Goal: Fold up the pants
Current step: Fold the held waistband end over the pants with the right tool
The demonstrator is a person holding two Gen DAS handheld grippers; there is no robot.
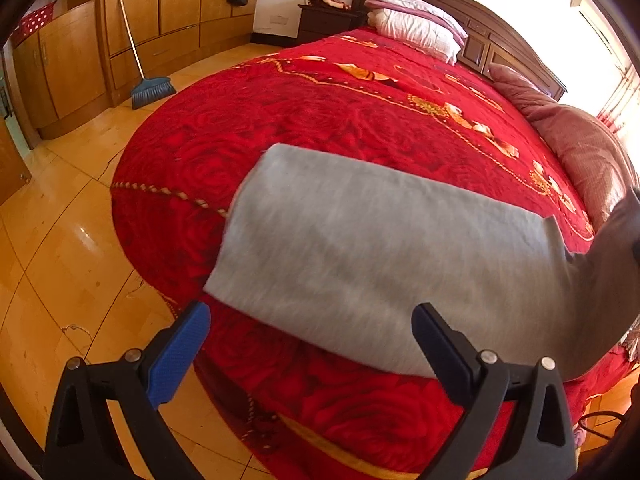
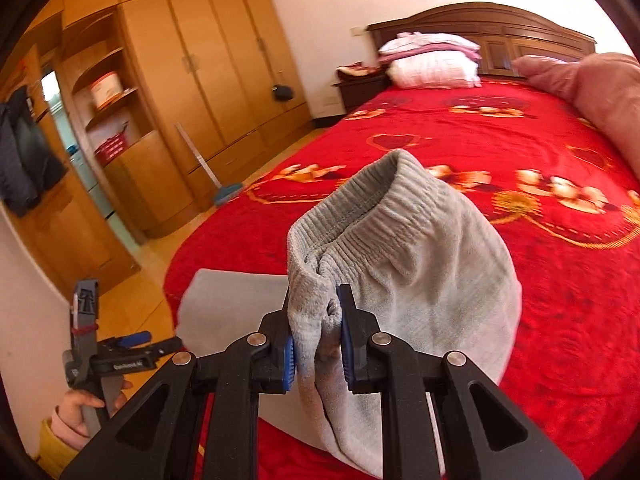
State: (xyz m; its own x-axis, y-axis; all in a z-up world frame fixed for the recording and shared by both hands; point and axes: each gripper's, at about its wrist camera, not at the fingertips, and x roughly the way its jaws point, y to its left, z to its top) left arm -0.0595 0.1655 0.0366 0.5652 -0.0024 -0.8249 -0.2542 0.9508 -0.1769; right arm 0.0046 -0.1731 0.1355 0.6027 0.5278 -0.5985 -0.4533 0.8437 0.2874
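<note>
Your right gripper (image 2: 318, 344) is clamped on the ribbed waistband of the soft grey pants (image 2: 404, 264), lifted at frame centre above the red rose-patterned bedspread (image 2: 552, 300). Your left gripper (image 1: 312, 336) stands released and empty, lower frame, with the pants' grey legs lying flat just beyond it.

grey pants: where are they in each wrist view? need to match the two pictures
Left wrist: grey pants fill centre to lower right, lying on the red bedspread, ahead of the open left gripper.
Right wrist: waistband end bunched at centre, clamped in the right gripper.
Shared landmark: white pillows by the headboard.
</note>
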